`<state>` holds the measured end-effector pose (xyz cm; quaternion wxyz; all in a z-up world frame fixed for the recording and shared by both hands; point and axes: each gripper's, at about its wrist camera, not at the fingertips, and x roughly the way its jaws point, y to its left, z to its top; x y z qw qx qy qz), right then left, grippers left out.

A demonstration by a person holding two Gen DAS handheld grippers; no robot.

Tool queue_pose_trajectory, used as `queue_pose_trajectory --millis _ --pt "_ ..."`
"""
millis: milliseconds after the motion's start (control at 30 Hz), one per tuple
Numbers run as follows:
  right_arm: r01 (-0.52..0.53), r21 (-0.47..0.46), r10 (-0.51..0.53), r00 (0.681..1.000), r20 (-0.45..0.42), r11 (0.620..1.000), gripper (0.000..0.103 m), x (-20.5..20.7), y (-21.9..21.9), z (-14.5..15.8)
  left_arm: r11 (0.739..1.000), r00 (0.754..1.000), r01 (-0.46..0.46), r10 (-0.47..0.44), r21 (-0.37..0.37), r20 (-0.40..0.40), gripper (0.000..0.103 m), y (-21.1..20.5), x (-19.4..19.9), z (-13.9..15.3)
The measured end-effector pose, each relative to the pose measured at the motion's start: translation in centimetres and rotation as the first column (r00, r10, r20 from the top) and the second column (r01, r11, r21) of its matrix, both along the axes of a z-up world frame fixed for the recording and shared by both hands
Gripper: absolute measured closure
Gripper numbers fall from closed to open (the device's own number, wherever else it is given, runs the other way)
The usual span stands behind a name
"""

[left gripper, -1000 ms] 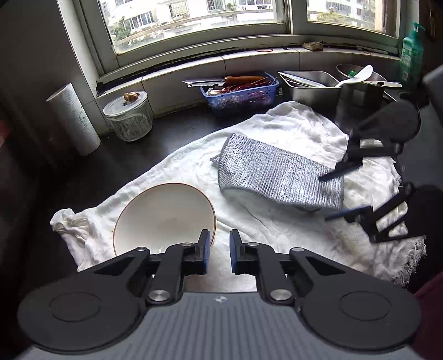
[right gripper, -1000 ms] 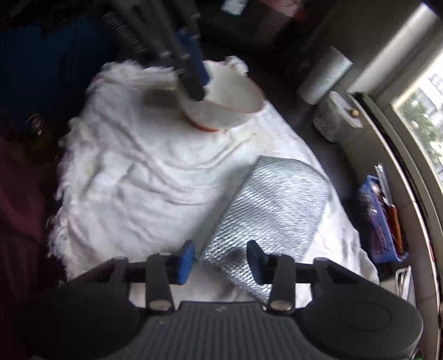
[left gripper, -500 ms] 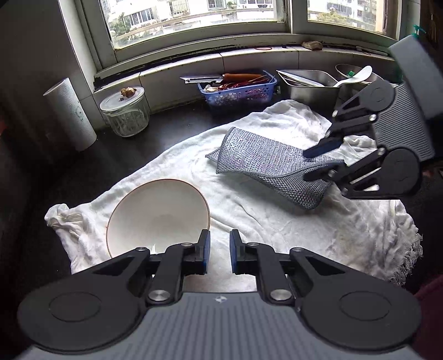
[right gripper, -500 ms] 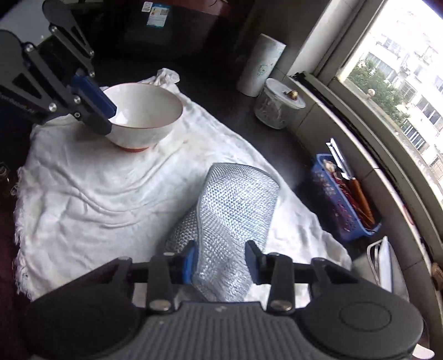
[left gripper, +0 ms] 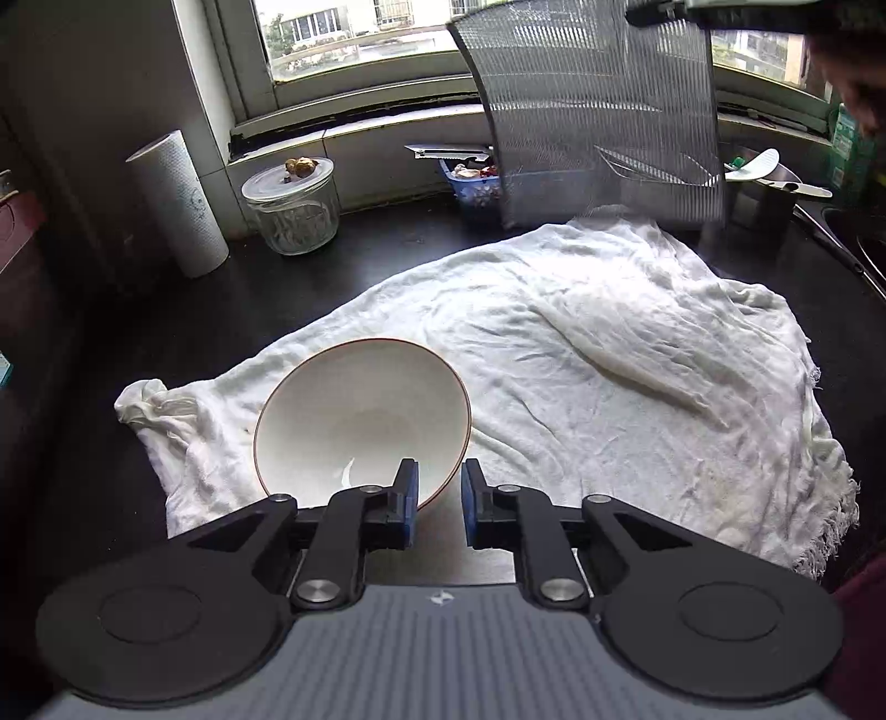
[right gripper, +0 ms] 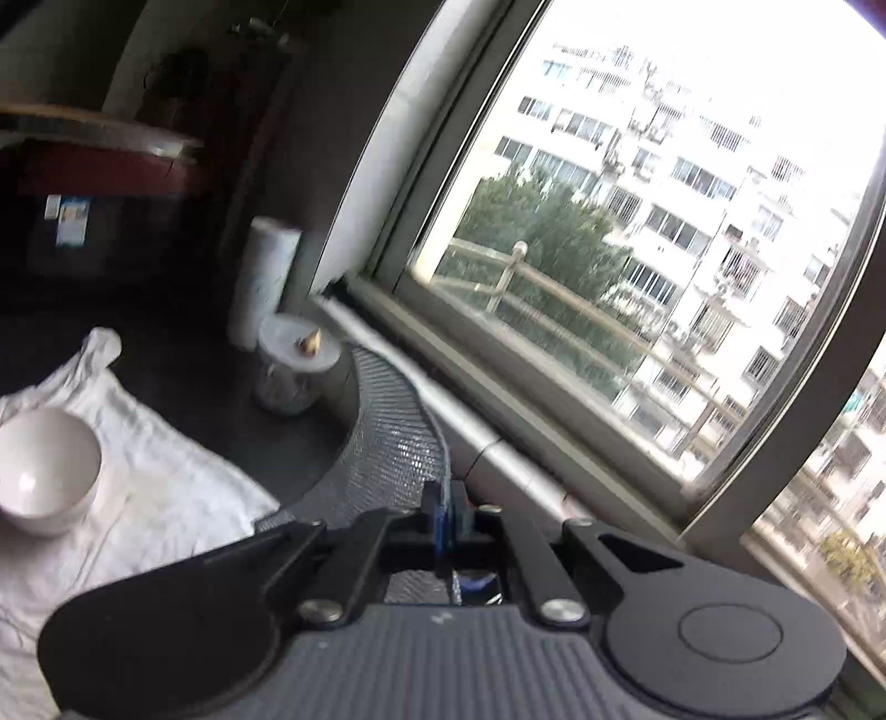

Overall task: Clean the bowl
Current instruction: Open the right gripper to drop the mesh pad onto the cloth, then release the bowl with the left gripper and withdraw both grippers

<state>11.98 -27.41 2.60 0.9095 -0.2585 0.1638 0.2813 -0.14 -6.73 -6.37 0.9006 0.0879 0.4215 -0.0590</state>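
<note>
Now bowl [left gripper: 362,412] rim between the left gripper's [left gripper: 437,501] opening jaws, untouched; right gripper's [right gripper: 446,512] jaws clamped on silver mesh cloth [right gripper: 396,437].

A home kitchen. A dark countertop [left gripper: 343,277] runs beneath a curved window [left gripper: 360,33] facing apartment blocks [right gripper: 692,166]. On it stand a paper-towel roll [left gripper: 177,205], a lidded glass jar [left gripper: 293,207], a blue utensil basket [left gripper: 470,183] and metal containers [left gripper: 769,194]; a white cloth [left gripper: 609,343] lies spread across it.

L gripper [left gripper: 438,501] opening astride bowl [left gripper: 362,415] rim, mesh cloth [left gripper: 598,116] overhead.
</note>
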Motion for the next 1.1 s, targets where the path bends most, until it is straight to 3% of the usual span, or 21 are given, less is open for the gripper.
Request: queue_pose_trajectory --millis 67,133,200,300,400,467,633,767,800,867,933,967,1000,1100 --pt "-0.059 -0.014 0.058 0.998 -0.02 0.998 0.101 -0.3 1.0 0.1 1.0 1.0 -0.001 0.001 -0.005 0.0 0.081 0.0 0.0 0.0" --pt "-0.125 -0.053 0.12 0.988 -0.103 0.991 0.101 -1.1 2.7 -2.3 1.0 1.0 -0.004 0.004 -0.01 0.001 0.081 0.0 -0.1 0.0" --pt "-0.209 -0.084 0.184 0.952 -0.244 0.974 0.101 -2.3 4.8 -6.1 1.0 1.0 -0.011 0.011 -0.015 -0.002 0.08 0.2 -0.1 -0.1" --pt "-0.32 -0.139 0.251 0.895 -0.368 0.937 0.101 -4.9 7.5 -11.1 1.0 1.0 -0.018 0.018 -0.013 -0.006 0.08 0.4 -0.1 -0.1" --pt "-0.36 -0.157 0.261 0.86 -0.439 0.92 0.101 -6.6 9.0 -13.3 1.0 1.0 -0.021 0.021 -0.011 -0.007 0.08 0.5 -0.1 -0.2" --pt "-0.372 -0.157 0.271 0.855 -0.443 0.915 0.101 -6.9 9.3 -13.6 1.0 1.0 -0.021 0.021 -0.01 -0.008 0.08 0.5 -0.1 -0.2" --pt "-0.401 -0.08 0.309 0.804 -0.509 0.913 0.1 -7.2 9.4 -13.4 1.0 1.0 -0.016 0.016 -0.01 -0.003 0.08 0.4 0.1 -0.1" --pt "-0.346 -0.057 0.271 0.817 -0.51 0.937 0.099 -6.6 8.6 -12.7 1.0 1.0 -0.014 0.014 -0.012 -0.003 0.08 0.3 0.1 -0.1" --pt "-0.355 -0.062 0.273 0.81 -0.52 0.933 0.097 -6.7 8.5 -12.9 1.0 1.0 -0.011 0.011 -0.009 -0.003 0.08 0.2 0.0 -0.1" --pt "-0.372 -0.073 0.277 0.795 -0.539 0.925 0.082 -7.0 8.3 -13.4 1.0 1.0 -0.007 0.007 -0.009 -0.001 0.08 0.1 0.0 0.0" --pt "-0.39 -0.083 0.281 0.78 -0.559 0.917 0.052 -7.3 8.0 -13.9 1.0 1.0 -0.005 0.005 -0.008 0.005 0.08 0.0 0.0 0.2" --pt "-0.394 -0.076 0.287 0.776 -0.562 0.916 0.046 -7.6 7.9 -13.6 1.0 1.0 -0.005 0.005 -0.006 0.01 0.08 -0.1 0.0 0.4" --pt "-0.397 -0.068 0.293 0.772 -0.564 0.915 0.041 -7.9 7.7 -13.3 1.0 1.0 -0.006 0.006 -0.004 0.015 0.08 -0.1 -0.1 0.5" --pt "-0.382 -0.013 0.308 0.765 -0.566 0.924 0.04 -8.1 6.9 -11.7 1.0 1.0 -0.006 0.006 0.0 0.026 0.079 -0.3 -0.2 1.0"
